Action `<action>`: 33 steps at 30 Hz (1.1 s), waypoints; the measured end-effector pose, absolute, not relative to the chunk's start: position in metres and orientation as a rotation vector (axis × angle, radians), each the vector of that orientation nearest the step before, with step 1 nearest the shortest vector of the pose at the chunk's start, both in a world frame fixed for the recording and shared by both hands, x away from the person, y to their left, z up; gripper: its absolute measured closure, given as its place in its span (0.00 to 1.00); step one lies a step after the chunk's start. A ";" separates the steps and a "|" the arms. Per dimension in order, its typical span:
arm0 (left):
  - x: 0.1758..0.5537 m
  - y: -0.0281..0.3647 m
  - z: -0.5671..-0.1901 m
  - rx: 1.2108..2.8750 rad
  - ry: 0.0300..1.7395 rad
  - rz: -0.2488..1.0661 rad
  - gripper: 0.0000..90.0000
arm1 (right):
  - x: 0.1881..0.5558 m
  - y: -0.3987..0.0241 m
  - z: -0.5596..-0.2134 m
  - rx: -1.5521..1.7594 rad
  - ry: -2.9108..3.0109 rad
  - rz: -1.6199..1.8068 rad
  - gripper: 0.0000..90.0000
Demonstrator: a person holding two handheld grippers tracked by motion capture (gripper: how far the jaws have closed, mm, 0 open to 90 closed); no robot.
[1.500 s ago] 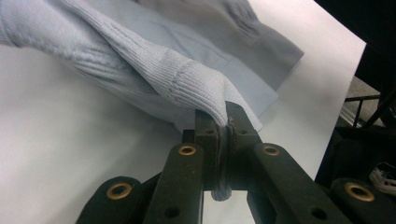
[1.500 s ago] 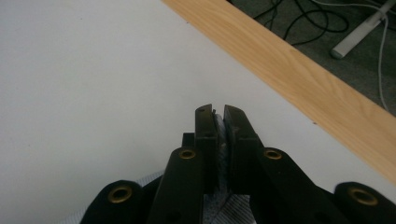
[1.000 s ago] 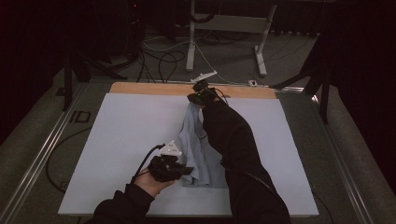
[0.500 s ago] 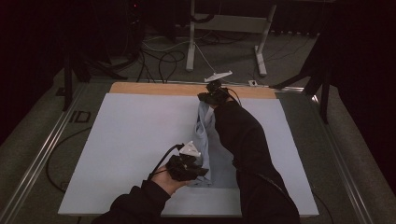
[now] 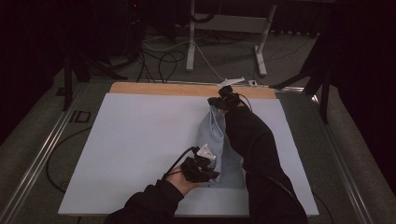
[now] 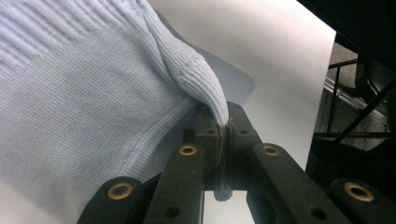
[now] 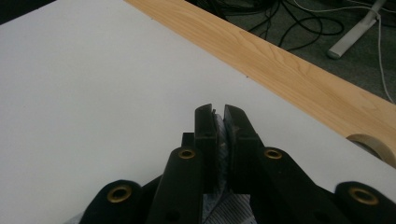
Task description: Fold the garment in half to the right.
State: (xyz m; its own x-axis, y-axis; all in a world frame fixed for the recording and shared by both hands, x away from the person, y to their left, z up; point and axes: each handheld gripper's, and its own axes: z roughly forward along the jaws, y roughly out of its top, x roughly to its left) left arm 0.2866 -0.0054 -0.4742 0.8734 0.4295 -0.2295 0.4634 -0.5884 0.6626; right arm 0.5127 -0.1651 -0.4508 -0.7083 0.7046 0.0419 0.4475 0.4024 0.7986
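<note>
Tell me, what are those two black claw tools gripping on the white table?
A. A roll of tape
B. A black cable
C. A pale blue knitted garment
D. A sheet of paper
C: the left gripper and the right gripper each pinch the ribbed, pale blue knitted garment between shut jaws.

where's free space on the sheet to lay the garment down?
The white sheet is bare left of the light blue knit garment, from the wooden strip to the near edge. It is crowded right of centre: the left gripper, right gripper and sleeve cover it.
</note>
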 end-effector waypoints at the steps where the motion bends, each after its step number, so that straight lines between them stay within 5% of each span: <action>1: 0.288 -0.008 -0.476 2.283 0.635 -0.059 0.97 | 0.513 -0.167 -0.452 1.002 2.362 1.207 0.95; 19: 0.296 -0.042 -0.497 2.335 0.669 -0.046 0.97 | 0.520 -0.189 -0.476 1.038 2.367 1.219 0.92; 28: 0.299 -0.051 -0.504 2.352 0.695 -0.044 0.97 | 0.516 -0.196 -0.471 1.052 2.366 1.220 0.61; 33: 0.300 -0.057 -0.507 2.369 0.693 -0.043 0.97 | 0.513 -0.198 -0.464 1.062 2.367 1.215 0.52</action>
